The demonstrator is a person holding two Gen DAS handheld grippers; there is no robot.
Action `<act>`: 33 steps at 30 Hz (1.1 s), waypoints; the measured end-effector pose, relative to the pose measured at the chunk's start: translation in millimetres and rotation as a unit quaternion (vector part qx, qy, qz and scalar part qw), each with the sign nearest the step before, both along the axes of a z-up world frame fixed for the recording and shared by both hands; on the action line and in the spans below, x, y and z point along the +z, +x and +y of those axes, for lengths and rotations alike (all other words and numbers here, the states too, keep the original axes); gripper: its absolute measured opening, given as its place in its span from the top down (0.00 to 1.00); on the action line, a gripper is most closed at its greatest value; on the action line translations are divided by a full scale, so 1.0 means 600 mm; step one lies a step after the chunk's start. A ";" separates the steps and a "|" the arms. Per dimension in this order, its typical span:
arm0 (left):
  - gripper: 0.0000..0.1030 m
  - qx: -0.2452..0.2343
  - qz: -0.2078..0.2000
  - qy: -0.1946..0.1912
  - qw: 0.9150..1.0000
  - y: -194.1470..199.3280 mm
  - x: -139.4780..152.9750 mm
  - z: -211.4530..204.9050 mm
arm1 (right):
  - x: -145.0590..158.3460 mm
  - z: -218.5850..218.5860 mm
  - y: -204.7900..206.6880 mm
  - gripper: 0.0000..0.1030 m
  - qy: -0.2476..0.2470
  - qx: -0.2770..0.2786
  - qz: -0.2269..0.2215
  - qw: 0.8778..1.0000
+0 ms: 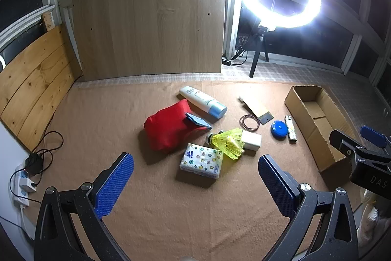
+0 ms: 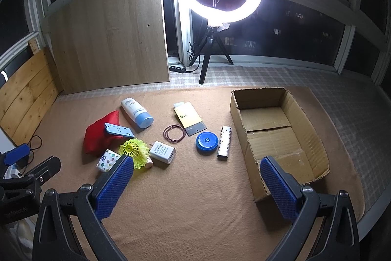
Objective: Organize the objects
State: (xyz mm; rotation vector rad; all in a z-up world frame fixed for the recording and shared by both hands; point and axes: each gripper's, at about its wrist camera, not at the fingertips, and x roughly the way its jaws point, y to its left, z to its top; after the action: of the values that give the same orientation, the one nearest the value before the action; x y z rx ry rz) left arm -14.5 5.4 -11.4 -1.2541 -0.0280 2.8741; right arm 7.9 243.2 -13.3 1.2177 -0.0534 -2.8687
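Both the left gripper [image 1: 195,184] and right gripper [image 2: 196,184] are held wide apart, grasping nothing, above the tan blanket [image 2: 185,207]. Small items, among them a yellow plastic shuttlecock [image 1: 228,142], are scattered beside the open brown cardboard box [image 2: 278,136].

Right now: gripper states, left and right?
Left gripper: open, holding nothing.
Right gripper: open, holding nothing.

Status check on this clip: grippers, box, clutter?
Left gripper and right gripper open, empty. Cardboard box empty. Items scattered on blanket, none picked. Path clear.
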 end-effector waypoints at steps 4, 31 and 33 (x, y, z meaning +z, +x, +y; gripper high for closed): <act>0.00 0.000 0.000 0.000 1.000 0.001 0.000 0.001 | -0.002 0.000 0.000 0.01 -0.002 -0.001 -0.002 1.000; 0.00 0.004 -0.011 -0.001 1.000 -0.018 -0.008 -0.008 | -0.009 0.004 -0.010 0.01 -0.002 -0.002 -0.009 1.000; 0.00 0.007 -0.013 -0.001 1.000 -0.020 -0.011 -0.014 | -0.011 0.005 -0.013 0.01 -0.003 -0.001 -0.011 1.000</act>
State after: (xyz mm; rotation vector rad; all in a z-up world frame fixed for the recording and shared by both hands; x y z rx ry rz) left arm -26.7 -2.7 -18.3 -1.2962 -0.0350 2.8697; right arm 0.0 246.1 -19.9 1.2497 -0.0649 -2.8540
